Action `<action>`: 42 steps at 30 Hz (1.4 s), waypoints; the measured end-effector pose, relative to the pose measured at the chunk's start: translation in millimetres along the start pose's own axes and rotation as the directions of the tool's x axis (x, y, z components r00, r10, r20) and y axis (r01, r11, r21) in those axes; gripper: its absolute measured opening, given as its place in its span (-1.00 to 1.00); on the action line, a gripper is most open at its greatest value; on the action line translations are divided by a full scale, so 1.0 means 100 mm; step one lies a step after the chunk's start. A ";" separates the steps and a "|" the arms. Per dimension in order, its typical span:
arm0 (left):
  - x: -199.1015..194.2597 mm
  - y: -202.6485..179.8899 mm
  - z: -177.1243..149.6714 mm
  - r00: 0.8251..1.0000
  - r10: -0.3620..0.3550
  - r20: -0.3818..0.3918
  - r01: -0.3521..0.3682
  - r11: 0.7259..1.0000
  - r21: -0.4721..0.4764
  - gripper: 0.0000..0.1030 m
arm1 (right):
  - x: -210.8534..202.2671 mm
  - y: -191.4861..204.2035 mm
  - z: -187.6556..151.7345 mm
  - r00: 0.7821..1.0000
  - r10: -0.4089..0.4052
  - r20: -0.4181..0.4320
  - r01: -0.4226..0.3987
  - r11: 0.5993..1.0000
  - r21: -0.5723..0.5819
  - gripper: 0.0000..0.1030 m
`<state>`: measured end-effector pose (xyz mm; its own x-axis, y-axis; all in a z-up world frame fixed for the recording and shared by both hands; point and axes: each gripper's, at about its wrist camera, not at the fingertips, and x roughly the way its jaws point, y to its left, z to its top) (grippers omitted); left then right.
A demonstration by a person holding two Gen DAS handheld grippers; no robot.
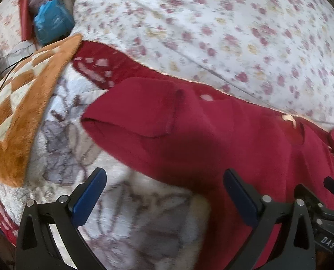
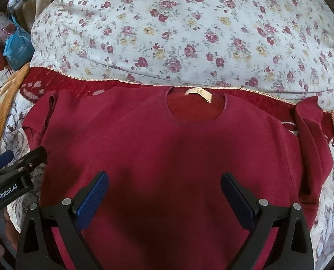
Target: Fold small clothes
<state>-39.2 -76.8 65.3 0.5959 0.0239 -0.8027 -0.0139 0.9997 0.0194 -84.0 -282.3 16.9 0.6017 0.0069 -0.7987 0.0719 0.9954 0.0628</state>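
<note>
Shirt: a dark red short-sleeved shirt [image 2: 167, 157] lies face up and spread flat on the bed, neck hole toward the pillow, hem toward the grippers.
Label: a pale tag [image 2: 198, 94] shows inside the back of the neck hole.
Sleeves: one sleeve [image 2: 44, 114] lies out flat to the left with its cuff open; the other sleeve [image 2: 310, 135] on the right is bunched and creased against the shirt's side.
Left gripper: the left gripper [image 1: 164, 189] hovers over the shirt's left edge, one blue pad above the blanket, the other above red cloth; fingers spread wide, nothing between them. From the right wrist view its black body pokes in at the left edge [image 2: 0, 159], just beside the left sleeve.
Right gripper: the right gripper [image 2: 164, 191] sits over the middle of the shirt's lower half, fingers released and wide apart, gripping nothing; whether the pads touch the cloth I cannot tell.
Blanket: a pale blanket [image 1: 122, 213] with grey-brown leaf outlines lies under the shirt.
Red cover: a red cover [image 2: 81, 83] with pale marks and a corded edge runs between shirt and pillow.
Pillow: a big white pillow [image 2: 189, 33] with small rose print fills the far side.
Checked throw: an orange and cream checked throw [image 1: 16, 103] lies at the left, over the blanket's edge.
Blue bag: a blue plastic bag [image 1: 52, 20] sits far left, beyond the throw.
Sharpness: the left wrist view is blurred.
</note>
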 end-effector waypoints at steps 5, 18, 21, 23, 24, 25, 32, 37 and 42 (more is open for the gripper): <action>0.08 0.44 0.03 0.998 0.055 -0.031 -0.058 0.991 -0.123 1.00 | 0.01 0.21 0.15 0.992 0.129 0.010 -0.129 0.991 -0.029 0.81; 0.28 0.94 0.01 0.988 0.119 -0.096 -0.136 0.971 -0.196 1.00 | 0.46 1.21 0.75 0.882 0.470 -0.036 -0.471 0.879 -0.079 0.30; 0.35 1.00 0.04 0.987 0.121 -0.106 -0.140 0.971 -0.193 1.00 | 0.63 1.39 0.84 0.866 0.491 -0.089 -0.498 0.863 -0.083 0.09; 0.39 1.02 0.04 0.986 0.121 -0.112 -0.141 0.971 -0.192 1.00 | 0.68 1.46 0.81 0.851 0.513 -0.117 -0.523 0.847 -0.093 0.03; 0.40 1.02 0.05 0.986 0.123 -0.114 -0.143 0.971 -0.192 1.00 | 0.68 1.48 0.79 0.842 0.525 -0.124 -0.537 0.838 -0.096 0.02; 0.41 1.03 0.05 0.986 0.124 -0.115 -0.144 0.970 -0.194 1.00 | 0.70 1.50 0.77 0.831 0.540 -0.133 -0.553 0.829 -0.088 0.02; 0.46 0.99 0.06 0.987 0.113 -0.118 -0.134 0.973 -0.186 1.00 | 0.98 1.56 0.76 0.819 0.540 -0.192 -0.552 0.834 -0.012 0.01; 0.50 0.98 0.07 0.985 0.112 -0.128 -0.135 0.973 -0.186 1.00 | 1.03 1.50 0.83 0.801 0.571 -0.178 -0.568 0.820 0.075 0.01; 0.50 0.93 0.08 0.985 0.117 -0.129 -0.138 0.976 -0.169 1.00 | 1.12 1.61 0.89 0.820 0.540 -0.189 -0.544 0.838 0.034 -0.86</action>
<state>-4.7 17.3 31.5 0.4817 0.1408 -0.8650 -0.2319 0.9723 0.0292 65.6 -129.9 -9.8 0.3819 0.5612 -0.7343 -0.2399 0.8275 0.5076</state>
